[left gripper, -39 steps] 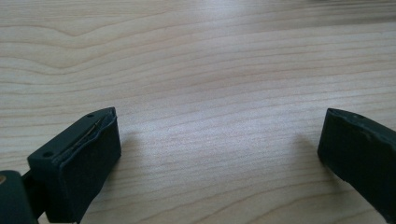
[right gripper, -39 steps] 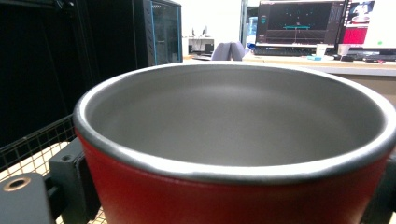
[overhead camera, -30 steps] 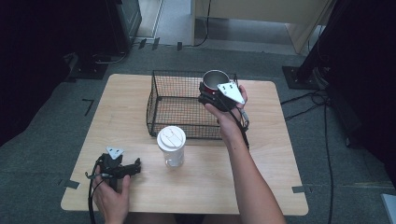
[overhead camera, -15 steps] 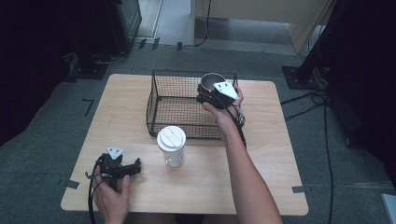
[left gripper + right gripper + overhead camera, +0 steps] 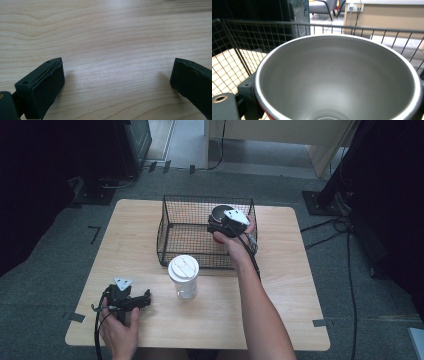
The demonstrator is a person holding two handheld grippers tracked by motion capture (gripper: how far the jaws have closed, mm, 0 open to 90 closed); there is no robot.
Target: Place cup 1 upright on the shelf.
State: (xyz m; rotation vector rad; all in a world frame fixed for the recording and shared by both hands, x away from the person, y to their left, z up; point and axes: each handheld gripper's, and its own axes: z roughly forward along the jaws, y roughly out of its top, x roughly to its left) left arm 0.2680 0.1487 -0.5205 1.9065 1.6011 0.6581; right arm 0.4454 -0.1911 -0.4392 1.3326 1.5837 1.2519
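One smooth round steel cup (image 5: 337,80) sits gripped in the right gripper's (image 5: 220,226) jaws inside the black wire basket (image 5: 172,227).

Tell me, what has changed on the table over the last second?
The right gripper, its jaws clamped on the metal cup, has sunk lower into the wire basket. The left gripper and the lidded cup stayed put.
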